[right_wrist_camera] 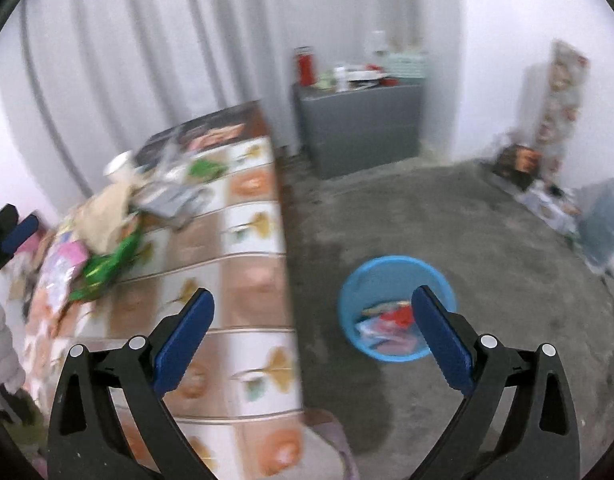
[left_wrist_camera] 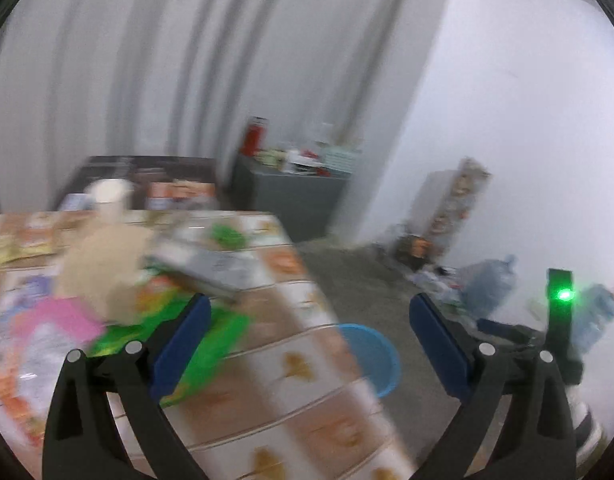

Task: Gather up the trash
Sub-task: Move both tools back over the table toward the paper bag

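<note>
A table under a leaf-patterned cloth (right_wrist_camera: 251, 280) carries a heap of trash: a crumpled beige paper bag (left_wrist_camera: 103, 268), a green wrapper (left_wrist_camera: 211, 340), a pink wrapper (left_wrist_camera: 63, 320) and a grey packet (left_wrist_camera: 211, 264). On the floor beside the table stands a blue bin (right_wrist_camera: 347, 292) with several wrappers (right_wrist_camera: 387, 324) inside. My left gripper (left_wrist_camera: 310, 312) hangs open and empty over the table's right edge, near the green wrapper. My right gripper (right_wrist_camera: 313, 304) is open and empty too, straddling the table edge and the bin from above. A blue pad (right_wrist_camera: 21, 230) of the left gripper shows at far left.
A grey cabinet (right_wrist_camera: 359, 128) topped with a red flask (right_wrist_camera: 305, 66) and clutter stands by the curtain. Large water bottles (right_wrist_camera: 603, 220) and boxes line the right wall. Bare concrete floor (right_wrist_camera: 447, 220) surrounds the bin. A shoe (left_wrist_camera: 587, 428) shows at lower right.
</note>
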Demonstrator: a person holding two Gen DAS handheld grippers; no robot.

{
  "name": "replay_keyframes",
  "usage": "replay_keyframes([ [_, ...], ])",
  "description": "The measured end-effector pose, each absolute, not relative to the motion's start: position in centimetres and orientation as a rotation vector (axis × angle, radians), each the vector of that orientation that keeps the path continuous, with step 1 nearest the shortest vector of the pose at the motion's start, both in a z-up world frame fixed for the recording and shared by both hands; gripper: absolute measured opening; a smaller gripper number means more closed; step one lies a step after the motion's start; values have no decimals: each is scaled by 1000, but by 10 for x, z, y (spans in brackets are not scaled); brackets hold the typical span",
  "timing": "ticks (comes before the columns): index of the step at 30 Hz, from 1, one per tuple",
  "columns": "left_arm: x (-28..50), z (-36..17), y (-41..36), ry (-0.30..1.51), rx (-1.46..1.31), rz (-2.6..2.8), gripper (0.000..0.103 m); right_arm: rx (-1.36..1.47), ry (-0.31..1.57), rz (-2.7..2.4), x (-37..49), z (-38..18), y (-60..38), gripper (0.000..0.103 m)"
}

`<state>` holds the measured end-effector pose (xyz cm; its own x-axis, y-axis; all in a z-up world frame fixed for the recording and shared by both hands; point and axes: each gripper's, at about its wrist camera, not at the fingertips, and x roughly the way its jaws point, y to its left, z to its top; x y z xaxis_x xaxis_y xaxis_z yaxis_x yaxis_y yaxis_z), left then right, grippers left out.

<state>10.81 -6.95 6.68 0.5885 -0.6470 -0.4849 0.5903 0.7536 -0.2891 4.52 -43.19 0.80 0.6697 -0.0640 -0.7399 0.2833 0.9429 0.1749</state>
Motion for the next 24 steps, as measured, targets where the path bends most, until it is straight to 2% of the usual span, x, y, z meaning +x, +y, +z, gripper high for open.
replay_keyframes([
  [7,103,60,19,590,-167,-515,97,341,845,-37,85,8,-389,95],
  [11,112,52,38,609,-199,-458,97,354,847,10,98,9,-369,95],
  [15,124,48,41,629,-190,-437,97,359,845,43,110,11,-359,95],
  [24,198,46,-4,695,-100,-473,97,329,833,104,148,16,-357,94],
])
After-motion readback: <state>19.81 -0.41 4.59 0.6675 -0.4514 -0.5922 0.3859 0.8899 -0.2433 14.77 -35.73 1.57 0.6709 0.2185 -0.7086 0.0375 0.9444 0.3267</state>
